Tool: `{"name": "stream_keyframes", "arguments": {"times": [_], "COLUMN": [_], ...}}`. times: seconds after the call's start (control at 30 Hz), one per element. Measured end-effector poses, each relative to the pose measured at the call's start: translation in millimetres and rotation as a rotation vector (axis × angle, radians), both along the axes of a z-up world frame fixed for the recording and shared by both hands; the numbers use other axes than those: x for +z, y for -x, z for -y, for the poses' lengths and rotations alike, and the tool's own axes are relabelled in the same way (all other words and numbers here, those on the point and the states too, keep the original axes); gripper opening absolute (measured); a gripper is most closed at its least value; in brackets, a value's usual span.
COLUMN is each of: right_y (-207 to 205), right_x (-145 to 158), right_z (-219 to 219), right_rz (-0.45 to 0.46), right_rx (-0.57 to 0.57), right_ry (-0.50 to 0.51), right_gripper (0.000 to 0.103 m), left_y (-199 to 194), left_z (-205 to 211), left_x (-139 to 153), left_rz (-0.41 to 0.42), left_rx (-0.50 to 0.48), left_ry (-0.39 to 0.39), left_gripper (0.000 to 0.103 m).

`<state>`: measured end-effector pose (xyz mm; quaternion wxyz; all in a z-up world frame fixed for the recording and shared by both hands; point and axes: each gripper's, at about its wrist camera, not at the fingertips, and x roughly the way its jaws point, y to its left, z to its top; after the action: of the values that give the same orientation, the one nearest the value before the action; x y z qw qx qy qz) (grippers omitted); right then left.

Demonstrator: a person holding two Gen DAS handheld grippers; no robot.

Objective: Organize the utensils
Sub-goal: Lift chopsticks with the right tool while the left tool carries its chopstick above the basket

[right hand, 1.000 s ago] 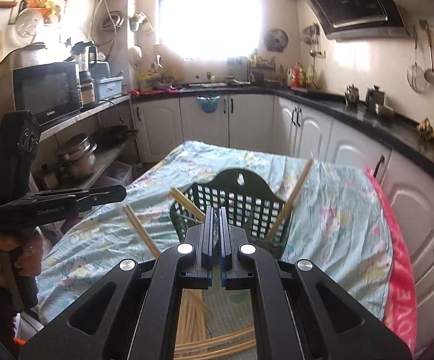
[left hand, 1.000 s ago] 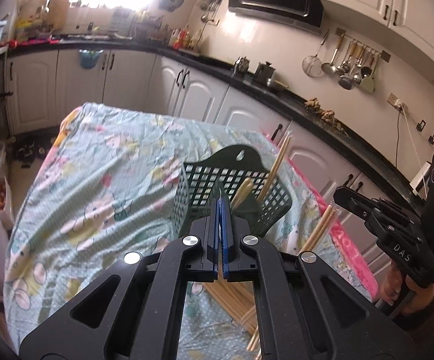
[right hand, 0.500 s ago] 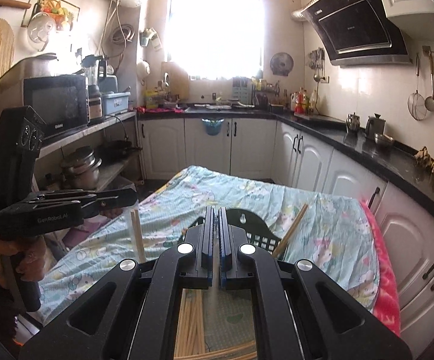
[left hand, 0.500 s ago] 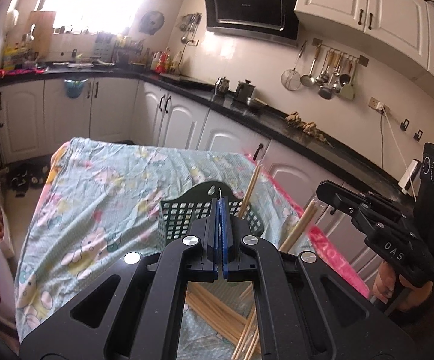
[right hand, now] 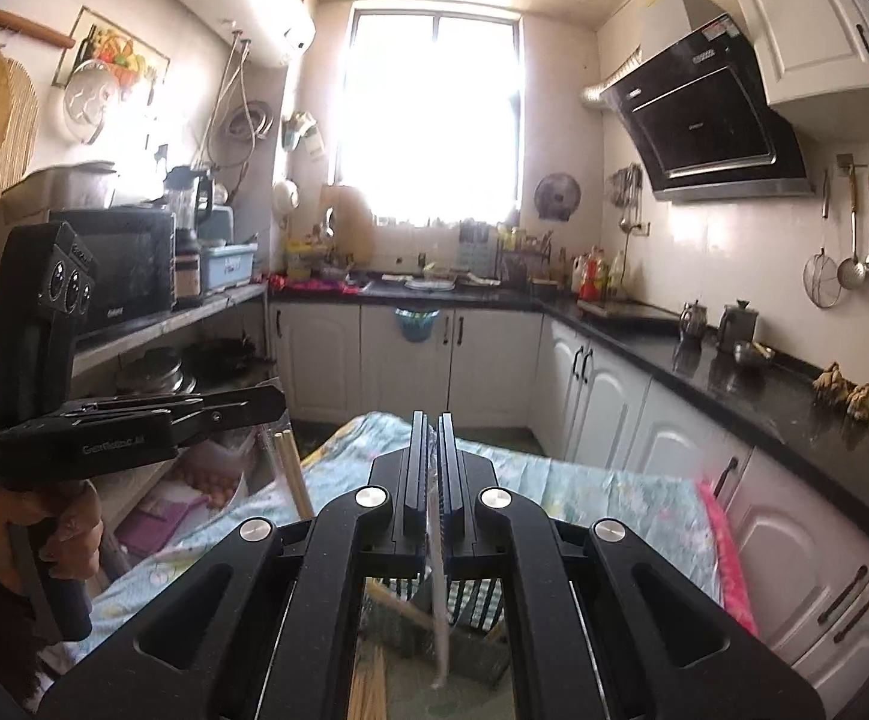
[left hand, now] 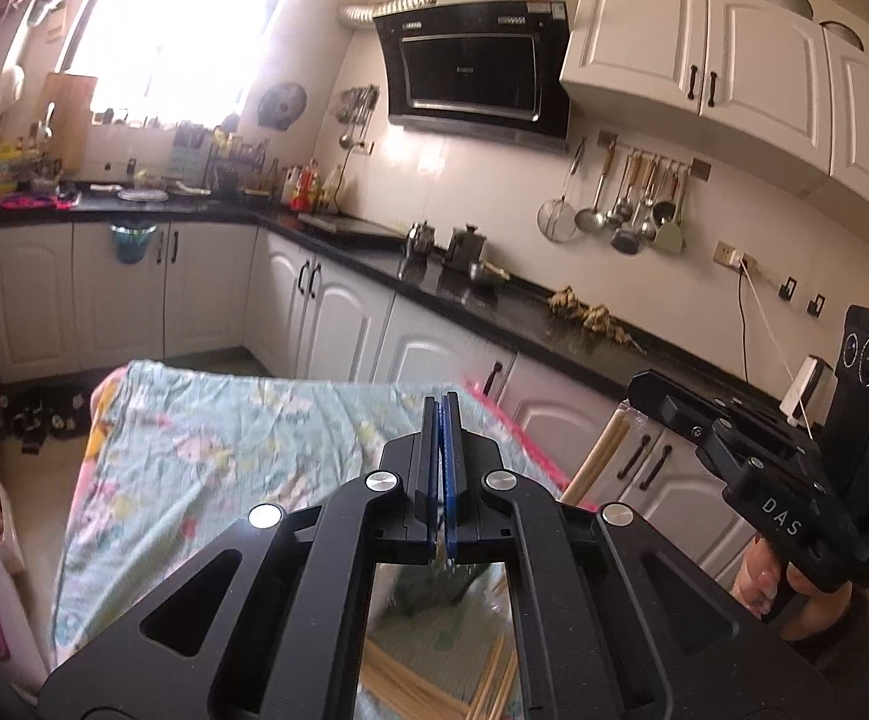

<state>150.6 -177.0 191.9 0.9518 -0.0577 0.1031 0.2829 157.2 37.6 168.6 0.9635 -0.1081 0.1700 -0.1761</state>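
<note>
My left gripper point(left hand: 442, 399) is shut, its blue pads together. The right wrist view shows it point(right hand: 281, 399) from the side, with a pair of wooden chopsticks point(right hand: 293, 468) hanging from its tip. My right gripper point(right hand: 428, 417) is shut on another pair of chopsticks point(left hand: 596, 456), which slant down from its tip point(left hand: 635, 384). Both grippers are held high above the table. A dark green mesh basket point(right hand: 473, 600) shows only through the gaps under the gripper bodies. Loose chopsticks point(left hand: 410, 681) lie on the cloth in front of it.
The table wears a pale blue flowered cloth point(left hand: 224, 450) with a pink edge point(right hand: 728, 564). White cabinets under a black counter point(left hand: 494, 300) run along the right and far sides. A shelf with a microwave point(right hand: 128, 264) stands on the left. Hands grip both handles.
Both grippers have risen with their chopsticks and tilted up. The basket has dropped from mid-frame to below the gripper bodies, and more of the walls and cabinets shows.
</note>
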Motion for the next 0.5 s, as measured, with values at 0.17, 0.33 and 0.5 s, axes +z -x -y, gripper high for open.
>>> {"name": "stream_keyframes", "arguments": {"times": [0.17,0.33,0.5], "right_y": [-12.2,-26.8,-37.5], "right_x": [18.1,27.1,28.8], "right_z": [0.4,-2.5,-13.8], "right_rz": [0.028,0.016,0.018], "right_rx": [-0.012,0.007,0.013], "right_ry": [-0.025,-0.063,-0.057], "right_gripper": [0.003,0.003,0.003], "left_y": [-7.1,-20.1,-37.2], "left_z": [-2.4,-3.8,-1.1], "left_x": [19.7,31.5,28.1], "left_rz": [0.042,0.060,0.057], "left_rx": [0.023,0.042,0.037], "left_ry": [-0.002,-0.010,-0.012], "left_gripper": [0.000,0.000,0.000]}}
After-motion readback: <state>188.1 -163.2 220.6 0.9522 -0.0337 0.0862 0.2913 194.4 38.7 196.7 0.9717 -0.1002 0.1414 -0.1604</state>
